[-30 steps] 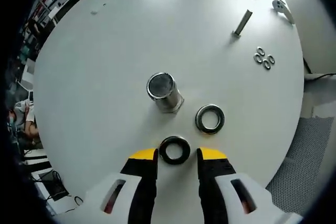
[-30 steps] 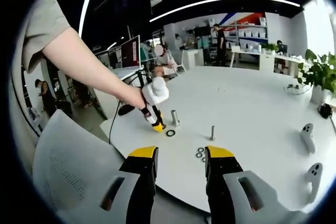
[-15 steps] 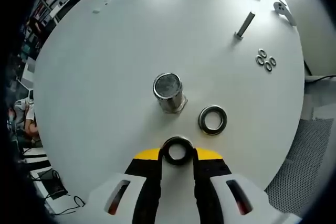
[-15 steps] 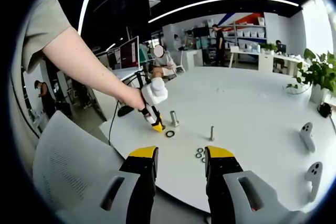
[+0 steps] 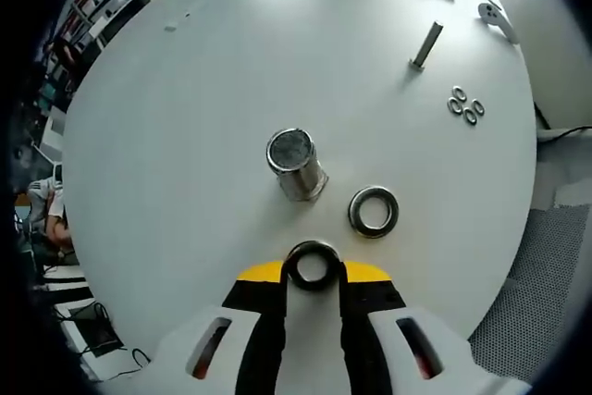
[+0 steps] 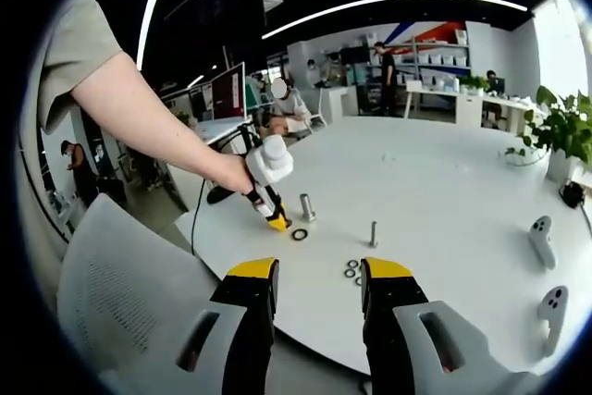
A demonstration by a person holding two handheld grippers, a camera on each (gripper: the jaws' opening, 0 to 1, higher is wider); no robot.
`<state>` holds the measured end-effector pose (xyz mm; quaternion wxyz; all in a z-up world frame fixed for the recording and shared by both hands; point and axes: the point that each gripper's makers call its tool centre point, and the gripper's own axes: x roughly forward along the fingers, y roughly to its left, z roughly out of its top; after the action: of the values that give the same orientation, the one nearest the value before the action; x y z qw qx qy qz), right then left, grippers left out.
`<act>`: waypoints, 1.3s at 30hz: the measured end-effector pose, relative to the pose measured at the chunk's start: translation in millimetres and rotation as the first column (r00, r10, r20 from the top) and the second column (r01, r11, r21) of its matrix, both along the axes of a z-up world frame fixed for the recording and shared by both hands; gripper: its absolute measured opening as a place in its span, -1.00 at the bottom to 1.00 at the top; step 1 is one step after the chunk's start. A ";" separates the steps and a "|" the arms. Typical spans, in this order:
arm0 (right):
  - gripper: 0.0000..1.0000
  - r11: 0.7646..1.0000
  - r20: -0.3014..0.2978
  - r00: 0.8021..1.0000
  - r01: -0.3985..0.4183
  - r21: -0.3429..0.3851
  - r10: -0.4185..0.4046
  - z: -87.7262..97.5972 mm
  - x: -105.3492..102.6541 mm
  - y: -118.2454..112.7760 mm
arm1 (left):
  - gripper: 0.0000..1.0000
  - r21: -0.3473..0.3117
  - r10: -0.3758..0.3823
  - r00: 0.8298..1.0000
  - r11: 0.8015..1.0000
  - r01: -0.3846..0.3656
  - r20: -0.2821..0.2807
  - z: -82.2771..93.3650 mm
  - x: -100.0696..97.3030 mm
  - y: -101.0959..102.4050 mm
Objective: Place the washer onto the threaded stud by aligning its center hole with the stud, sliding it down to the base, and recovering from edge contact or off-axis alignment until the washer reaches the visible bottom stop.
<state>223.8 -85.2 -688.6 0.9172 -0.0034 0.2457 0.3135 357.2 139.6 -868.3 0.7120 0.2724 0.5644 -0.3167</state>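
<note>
Left gripper (image 5: 313, 272): two black jaws with yellow tips, white shells behind, each shell with a slanted slot showing red-brown inside. Right gripper (image 6: 318, 272): same build, black jaws, yellow tips, white shells with dark slots. Beyond the right gripper's jaws, the person's arm wears a short grey-beige sleeve (image 6: 76, 39).

An open-plan office is showing; a monitor (image 6: 229, 90) is standing on a desk; shelving (image 6: 442, 47) is lining the far wall.
</note>
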 end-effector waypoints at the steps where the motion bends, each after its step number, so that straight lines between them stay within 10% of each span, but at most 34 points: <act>1: -0.25 1.000 0.000 1.000 0.000 0.000 0.000 -0.1 0.0 -0.1 | -0.63 0.003 -0.005 1.000 1.000 0.005 0.002 0.1 0.0 -0.2; 39: -0.25 1.000 0.003 1.000 -0.001 0.006 0.001 1.3 0.5 0.2 | -0.63 -0.072 -0.169 0.974 0.981 0.182 0.154 60.0 9.6 -27.7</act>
<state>224.2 -84.9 -687.2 0.9174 -0.0010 0.2435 0.3148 366.7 111.9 -808.3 0.7320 0.3129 0.4699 -0.3814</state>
